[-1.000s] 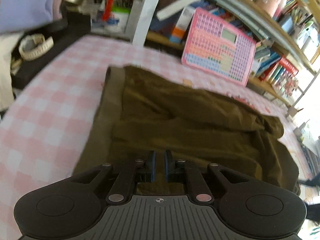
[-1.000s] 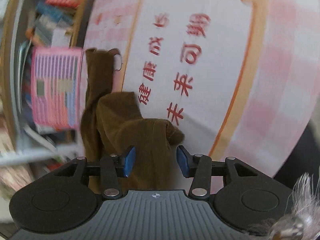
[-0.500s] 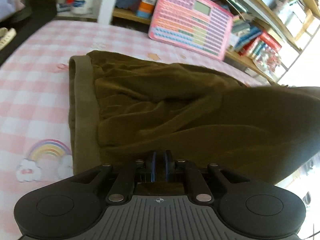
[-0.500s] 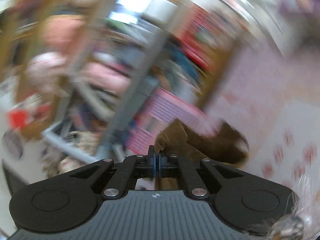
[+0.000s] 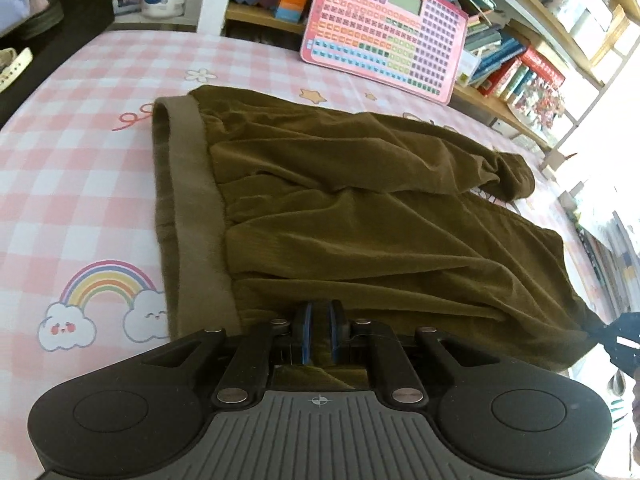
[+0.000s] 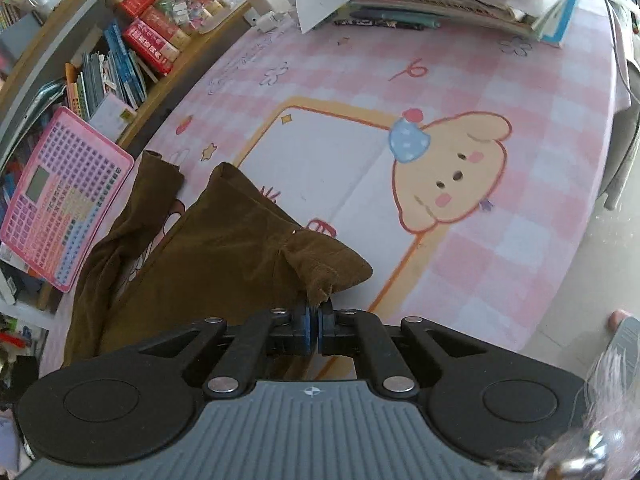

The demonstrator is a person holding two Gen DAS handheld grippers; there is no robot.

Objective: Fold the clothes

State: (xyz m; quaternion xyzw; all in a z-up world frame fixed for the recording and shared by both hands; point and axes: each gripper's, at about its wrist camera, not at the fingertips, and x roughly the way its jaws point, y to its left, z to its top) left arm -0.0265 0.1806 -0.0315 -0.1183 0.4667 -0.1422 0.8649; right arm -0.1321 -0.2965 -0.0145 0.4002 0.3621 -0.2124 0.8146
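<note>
Rumpled, the olive-brown trousers (image 5: 360, 216) lie flat, both the left tool (image 5: 318, 320) and right tool (image 6: 314, 320) pinching their edge.

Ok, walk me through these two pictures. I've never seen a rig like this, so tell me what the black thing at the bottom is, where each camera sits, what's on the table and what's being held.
There is no robot arm here. A person holds a two-finger gripper in each hand, and a fisheye camera on each one looks forward along its fingers, so the black shape at the bottom is the tool itself.

One picture comes from the left gripper, the other from the right gripper.

On the pink checked tablecloth lies a pair of brown trousers, its waistband to the left. A pink keyboard toy leans against the bookshelf behind.

Both grippers are shut on the trousers: the left pinches the near edge by the waistband, the right pinches the leg end.
</note>
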